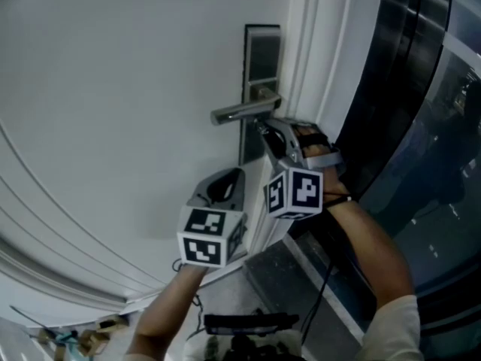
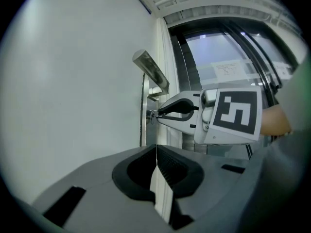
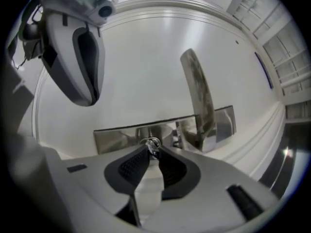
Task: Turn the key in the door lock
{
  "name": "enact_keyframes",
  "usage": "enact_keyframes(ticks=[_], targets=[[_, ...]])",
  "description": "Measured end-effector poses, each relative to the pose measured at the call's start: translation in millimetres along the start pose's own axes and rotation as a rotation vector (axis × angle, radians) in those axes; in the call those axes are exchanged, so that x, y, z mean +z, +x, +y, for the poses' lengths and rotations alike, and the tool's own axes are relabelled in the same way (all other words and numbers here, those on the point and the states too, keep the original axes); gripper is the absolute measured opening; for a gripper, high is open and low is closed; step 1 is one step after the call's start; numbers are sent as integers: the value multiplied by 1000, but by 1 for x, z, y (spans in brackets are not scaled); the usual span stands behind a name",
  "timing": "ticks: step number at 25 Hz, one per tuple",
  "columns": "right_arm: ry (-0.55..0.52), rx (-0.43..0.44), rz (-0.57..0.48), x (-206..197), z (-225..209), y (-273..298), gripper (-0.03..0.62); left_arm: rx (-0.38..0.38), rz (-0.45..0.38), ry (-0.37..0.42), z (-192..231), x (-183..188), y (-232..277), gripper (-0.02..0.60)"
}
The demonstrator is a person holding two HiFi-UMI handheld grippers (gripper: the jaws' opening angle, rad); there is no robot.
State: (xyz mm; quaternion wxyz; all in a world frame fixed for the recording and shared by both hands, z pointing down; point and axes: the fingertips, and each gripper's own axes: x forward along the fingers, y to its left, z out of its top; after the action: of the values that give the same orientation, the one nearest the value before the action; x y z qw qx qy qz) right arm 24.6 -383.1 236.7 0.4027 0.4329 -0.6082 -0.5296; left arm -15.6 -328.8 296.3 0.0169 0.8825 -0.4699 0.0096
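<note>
right tongs (image 3: 153,152) pinching key (image 3: 151,142), blade hidden at lock plate (image 3: 116,139), left tongs (image 2: 156,149) closed, empty

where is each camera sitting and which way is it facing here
Head view: on the person's head, steeply down at the door and door handle; both forearms, left gripper and right gripper show.
Left gripper view: rides the left gripper, along its shut jaws toward the door; right gripper shows.
Right gripper view: rides the right gripper, facing the lock plate; its jaws pinch the key; left gripper upper left.
All three share the door handle.
</note>
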Motion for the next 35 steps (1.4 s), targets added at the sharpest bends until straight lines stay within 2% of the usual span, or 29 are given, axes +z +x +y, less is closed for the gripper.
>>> enact_keyframes(ticks=[2, 6, 20, 21, 23, 24, 25, 28, 35], targets=[[76, 33, 10, -1, -1, 0, 78, 0, -2, 0, -1, 1, 0, 18], [295, 95, 4, 0, -4, 0, 78, 1, -4, 1, -1, 2, -1, 18], [791, 195, -34, -1, -9, 0, 77, -4, 3, -6, -4, 0, -1, 18], [873, 221, -46, -1, -9, 0, 73, -5, 3, -5, -4, 0, -1, 18], [1122, 287, -85, -4, -10, 0, 20, -6, 3, -4, -5, -1, -1, 18], [1237, 311, -104, -5, -11, 0, 20, -7, 4, -3, -5, 0, -1, 18], [1306, 318, -115, -6, -12, 0, 21, -7, 4, -2, -5, 0, -1, 18], [1370, 314, -119, -7, -12, 0, 21, -6, 4, -2, -5, 0, -1, 18], [1623, 366, -167, -8, -14, -1, 21, -3, 3, -3, -5, 0, -4, 18]])
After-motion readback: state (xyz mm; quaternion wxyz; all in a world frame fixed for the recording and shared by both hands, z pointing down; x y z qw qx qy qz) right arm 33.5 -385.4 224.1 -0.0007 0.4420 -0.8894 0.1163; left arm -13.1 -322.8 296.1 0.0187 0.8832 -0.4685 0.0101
